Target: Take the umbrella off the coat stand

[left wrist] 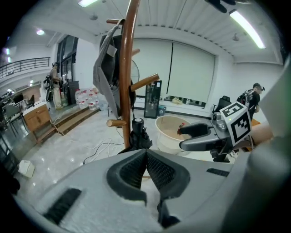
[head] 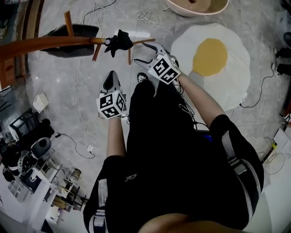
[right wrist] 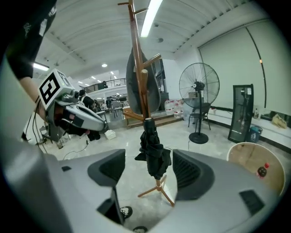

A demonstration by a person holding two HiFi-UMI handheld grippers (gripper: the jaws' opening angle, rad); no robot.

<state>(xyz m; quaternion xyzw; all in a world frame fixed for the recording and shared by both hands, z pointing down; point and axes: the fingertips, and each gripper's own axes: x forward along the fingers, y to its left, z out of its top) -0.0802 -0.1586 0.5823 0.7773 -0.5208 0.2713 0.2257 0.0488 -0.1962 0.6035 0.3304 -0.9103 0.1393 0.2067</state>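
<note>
A black folded umbrella (head: 119,42) hangs from a lower peg of the wooden coat stand (head: 45,43). My right gripper (head: 140,52) is open just to the right of it. In the right gripper view the umbrella (right wrist: 153,150) hangs upright a little ahead, framed by the two pads, which do not touch it. My left gripper (head: 110,78) is shut and empty, lower and nearer to me, pointing toward the stand. In the left gripper view the umbrella (left wrist: 137,134) shows beyond the closed jaws, beside the stand's pole (left wrist: 126,73), with the right gripper (left wrist: 200,136) at its right.
A dark garment (head: 72,38) hangs on the stand's far side. An egg-shaped rug (head: 213,59) and a beige tub (head: 195,7) lie to the right. Cables (head: 82,113) trail over the grey floor. A pedestal fan (right wrist: 198,88) stands behind. Shelving with clutter sits at the left.
</note>
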